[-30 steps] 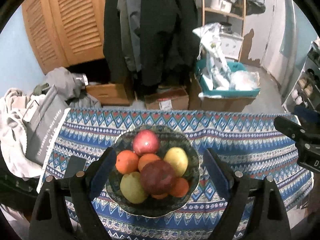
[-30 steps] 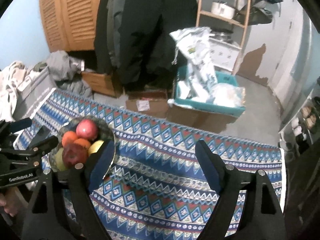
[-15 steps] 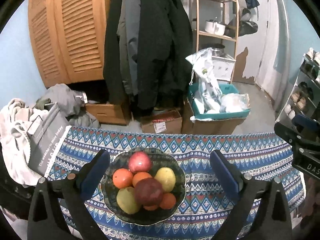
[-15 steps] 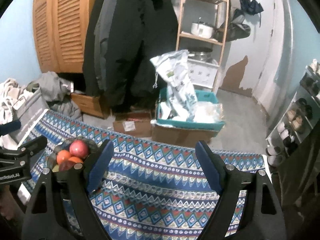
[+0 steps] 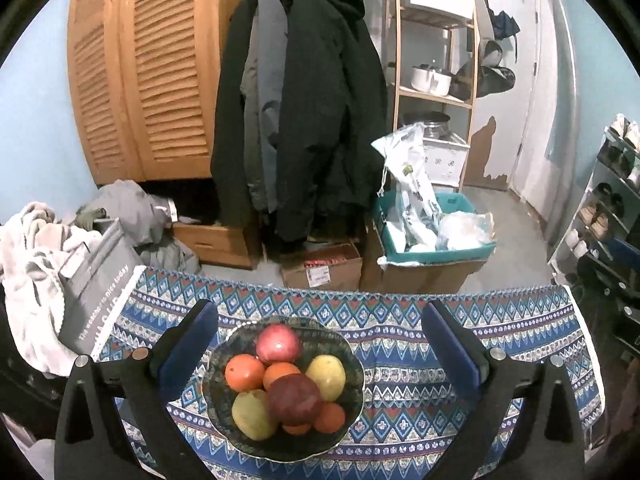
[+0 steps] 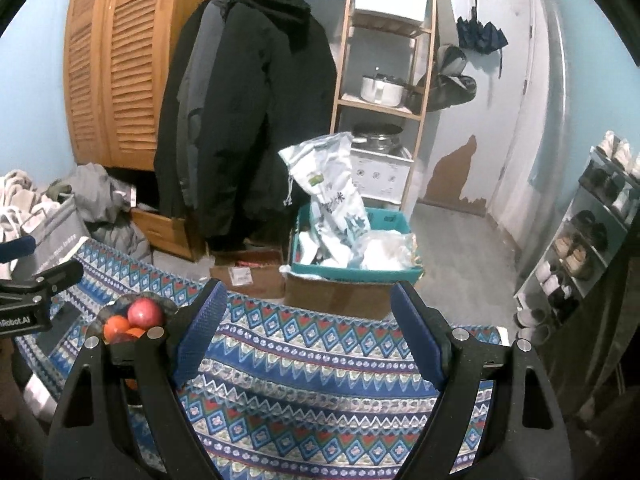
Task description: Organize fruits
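Left gripper (image 5: 319, 344): jaws spread wide and holding nothing, raised above the table with the bowl framed between the two blue pads.
Right gripper (image 6: 308, 330): also released and empty, over bare patterned tablecloth (image 6: 320, 380) to the right of the bowl.
Bowl (image 5: 352, 364): dark and scalloped, standing on the cloth near the table's front edge; in the right wrist view it is half hidden behind the gripper's left finger.
Fruit pile: a dark red apple (image 5: 295, 399) sits on top at the front, a green-yellow pear (image 5: 253, 414) to its left, a yellow fruit (image 5: 327, 377) to its right, oranges (image 5: 244, 372) wedged between, and a pink-red apple (image 5: 279, 344) at the back.
Stage: all the fruit lies gathered in the bowl, none loose on the cloth; this fits either a finished gathering or a full bowl waiting to be sorted out, and the scene does not settle which.
Handling, as a judgement: the pile is heaped and round, so any grip should take the topmost piece across its widest part, squeezing gently to avoid bruising or setting neighbours rolling.
Beyond the table: cardboard boxes (image 5: 320, 268), a teal crate (image 5: 436, 248) and dark coats (image 5: 312, 120).
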A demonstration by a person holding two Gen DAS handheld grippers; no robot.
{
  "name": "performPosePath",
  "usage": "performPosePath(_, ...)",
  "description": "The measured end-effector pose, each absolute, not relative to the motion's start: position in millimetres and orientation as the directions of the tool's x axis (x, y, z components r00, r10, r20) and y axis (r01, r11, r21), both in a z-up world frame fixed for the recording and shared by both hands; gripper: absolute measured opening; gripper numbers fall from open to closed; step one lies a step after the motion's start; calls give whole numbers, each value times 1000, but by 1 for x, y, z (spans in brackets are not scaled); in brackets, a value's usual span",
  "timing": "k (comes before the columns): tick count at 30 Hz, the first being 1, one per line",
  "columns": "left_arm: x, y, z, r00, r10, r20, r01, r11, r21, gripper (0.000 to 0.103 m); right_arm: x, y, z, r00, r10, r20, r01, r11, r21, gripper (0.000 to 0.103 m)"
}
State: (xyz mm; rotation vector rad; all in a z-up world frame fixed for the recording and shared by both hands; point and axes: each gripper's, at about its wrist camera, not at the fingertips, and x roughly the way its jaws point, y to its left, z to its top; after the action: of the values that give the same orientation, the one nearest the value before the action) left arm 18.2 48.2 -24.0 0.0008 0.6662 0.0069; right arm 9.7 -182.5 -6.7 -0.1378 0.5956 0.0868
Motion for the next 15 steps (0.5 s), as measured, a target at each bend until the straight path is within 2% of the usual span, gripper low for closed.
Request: performPosePath(15,7,37,-7,836,8,-549,14,999,35,102,3,-200,5,860,9,-511,-72,992,-104,83)
